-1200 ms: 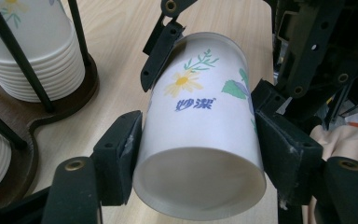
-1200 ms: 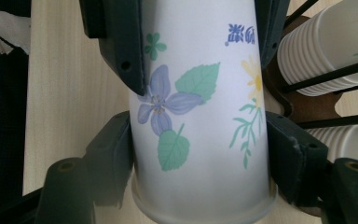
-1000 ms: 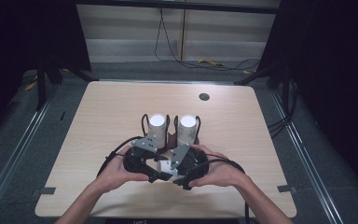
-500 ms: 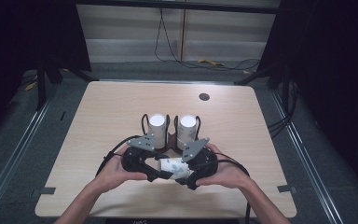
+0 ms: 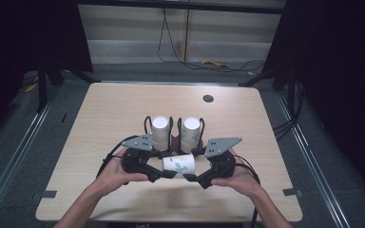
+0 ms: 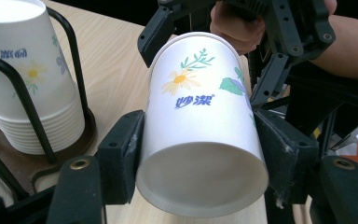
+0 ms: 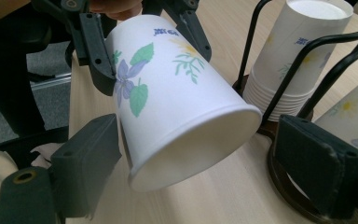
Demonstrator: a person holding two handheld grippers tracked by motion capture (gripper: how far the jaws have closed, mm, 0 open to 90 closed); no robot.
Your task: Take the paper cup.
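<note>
Between the two hands, a flowered paper cup (image 5: pixel 179 164) is lying sideways, the left gripper (image 6: pixel 196 149) clamping it while the right gripper (image 7: pixel 214 158) is gaping around it.

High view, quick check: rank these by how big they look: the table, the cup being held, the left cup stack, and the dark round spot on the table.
1. table, by far the largest
2. held cup and left cup stack: they look alike, so I won't rank them
3. dark round spot, smallest

The white paper cup (image 6: pixel 200 126) at frame centre bears yellow daisies, green leaves, purple blossoms and blue lettering. Black wire racks (image 5: pixel 148 124) hold matching white cup stacks (image 6: pixel 28 79) on pale wood
</note>
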